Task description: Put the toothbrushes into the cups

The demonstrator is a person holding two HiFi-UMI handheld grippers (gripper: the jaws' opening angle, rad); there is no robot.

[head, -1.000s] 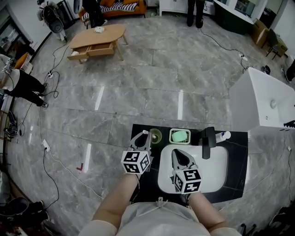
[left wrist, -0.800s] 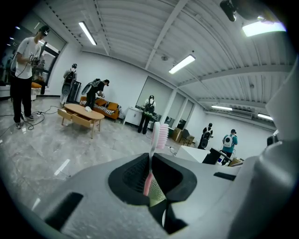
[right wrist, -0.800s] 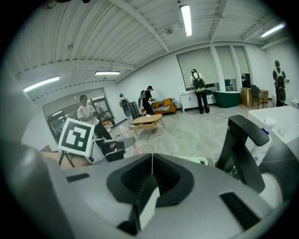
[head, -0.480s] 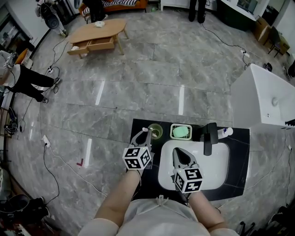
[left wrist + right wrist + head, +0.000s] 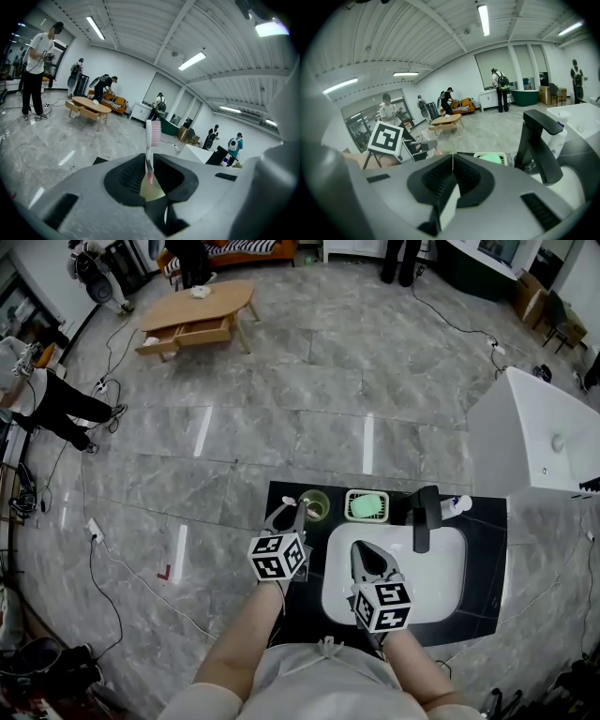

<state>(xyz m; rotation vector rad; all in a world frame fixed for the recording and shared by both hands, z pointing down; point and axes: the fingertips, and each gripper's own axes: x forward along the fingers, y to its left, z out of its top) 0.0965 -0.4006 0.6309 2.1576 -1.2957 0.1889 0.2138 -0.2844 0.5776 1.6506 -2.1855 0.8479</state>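
In the head view, we see the left gripper (image 5: 290,517) in the lower middle of the frame. It is over the left strip of a black counter (image 5: 483,589), with its jaws pointing toward the top of the picture. A toothbrush (image 5: 292,502) pokes out past its tips. Only the pale head end shows here, just left of an olive-green cup (image 5: 317,508) that stands near the counter's upper edge. To the right of the cup sit a green soap dish (image 5: 367,508), a black faucet (image 5: 423,519) and a small bottle (image 5: 456,509). The right gripper (image 5: 360,551) hangs over the white sink (image 5: 439,570), apart from the cup.

In the left gripper view, the jaws of the left gripper (image 5: 149,163) are pressed onto the toothbrush (image 5: 149,140), pinching its handle low down. Its long axis runs almost straight up and down in the frame. The bristle head is at the top with the pink bristles facing right. The pink lower end points down at the yellowish-green mouth of the cup (image 5: 153,190), which shows in the gap right below the jaws. We cannot tell whether that end is inside the rim.

In the right gripper view, the right gripper (image 5: 452,158) has its 2 jaws pressed together with nothing between them. Beyond them we see the soap dish (image 5: 493,158), the faucet (image 5: 536,140) at right, and the left gripper's marker cube (image 5: 386,137) at left.
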